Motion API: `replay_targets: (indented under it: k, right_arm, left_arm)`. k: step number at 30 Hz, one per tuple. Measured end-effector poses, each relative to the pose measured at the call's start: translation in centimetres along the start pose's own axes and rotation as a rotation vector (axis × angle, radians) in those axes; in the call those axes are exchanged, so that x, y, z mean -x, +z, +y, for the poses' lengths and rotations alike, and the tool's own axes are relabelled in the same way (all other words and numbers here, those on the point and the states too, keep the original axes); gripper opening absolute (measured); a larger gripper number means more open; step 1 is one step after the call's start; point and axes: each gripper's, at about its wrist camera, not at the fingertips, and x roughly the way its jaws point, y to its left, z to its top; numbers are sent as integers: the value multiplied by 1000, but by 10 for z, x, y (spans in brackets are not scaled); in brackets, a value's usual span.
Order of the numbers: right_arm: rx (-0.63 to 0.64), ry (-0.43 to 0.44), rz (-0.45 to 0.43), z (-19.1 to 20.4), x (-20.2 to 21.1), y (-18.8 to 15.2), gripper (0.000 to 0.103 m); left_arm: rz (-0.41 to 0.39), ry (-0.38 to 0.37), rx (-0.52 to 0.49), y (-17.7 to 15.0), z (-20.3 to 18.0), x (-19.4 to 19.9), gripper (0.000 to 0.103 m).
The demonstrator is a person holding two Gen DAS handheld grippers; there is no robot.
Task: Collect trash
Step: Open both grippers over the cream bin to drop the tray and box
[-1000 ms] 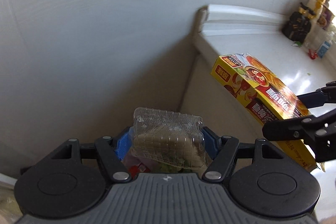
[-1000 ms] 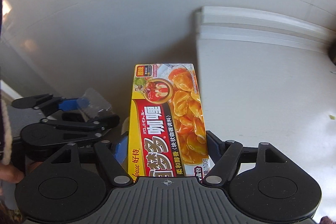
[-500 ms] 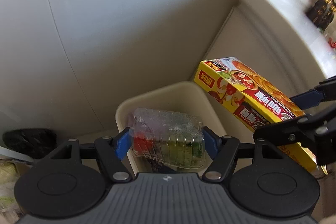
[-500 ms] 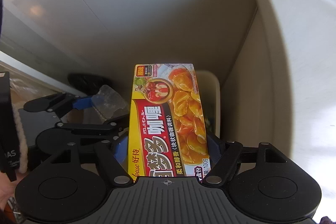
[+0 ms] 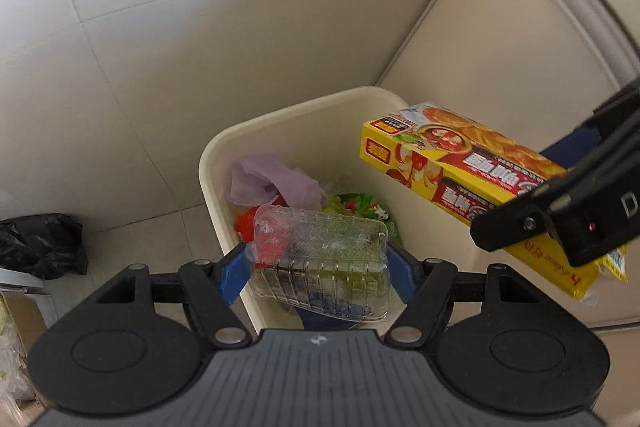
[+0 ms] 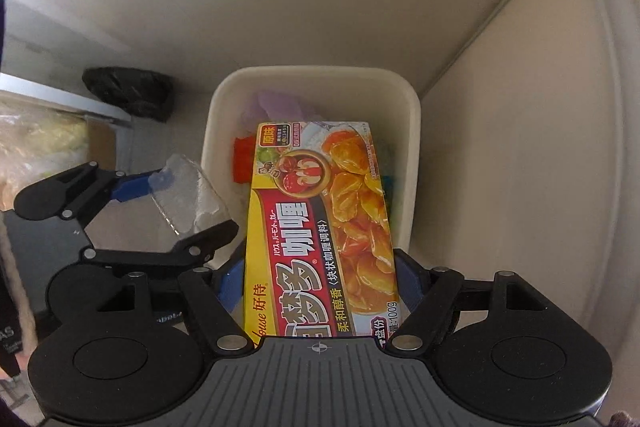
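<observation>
Both grippers loaded above the cream bin
Left gripper clamps clear clamshell; right gripper clamps curry box; bin mouth unobstructed.

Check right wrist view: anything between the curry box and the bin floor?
Yes. In the right wrist view the curry box in the right gripper hangs over the bin; under it lie purple plastic and a red wrapper.

My left wrist camera looks steeply down from close above the cream bin, floor tiles beyond. My right wrist camera looks straight down into the same bin from close above. Both views share the bin and black bag.
</observation>
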Motion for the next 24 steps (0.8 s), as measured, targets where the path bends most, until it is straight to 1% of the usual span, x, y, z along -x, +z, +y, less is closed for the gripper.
replay_targets:
  k: [3,6,7,9,12,14,18,24]
  right_arm:
    - [11,-5,7,0,-1,2,76]
    - [13,-3,6,0,4,-4,76]
    - [13,-1,5,0,7,-10,76]
    - [13,3,3,2,8,-13,76]
    - [17,22,0,-4,9,-19,81]
    - [15,35,3,-5,10,-14,84]
    - [22,41,5,-5,15,-13,85]
    - [32,41,0,-4,19,-11,85]
  left_arm:
    - [15,-6,-5,2,3,-6,68]
    - [18,-7,-15,-1,3,-9,69]
    - [17,-11,-15,-7,4,-8,70]
    - [16,-28,-15,-10,7,-8,72]
    - [17,-32,-25,-13,3,-11,75]
    - [25,-36,-35,-13,2,-12,76]
    - [29,-34,-43,-14,1,-11,79]
    - [30,-35,-41,-14,0,-5,82]
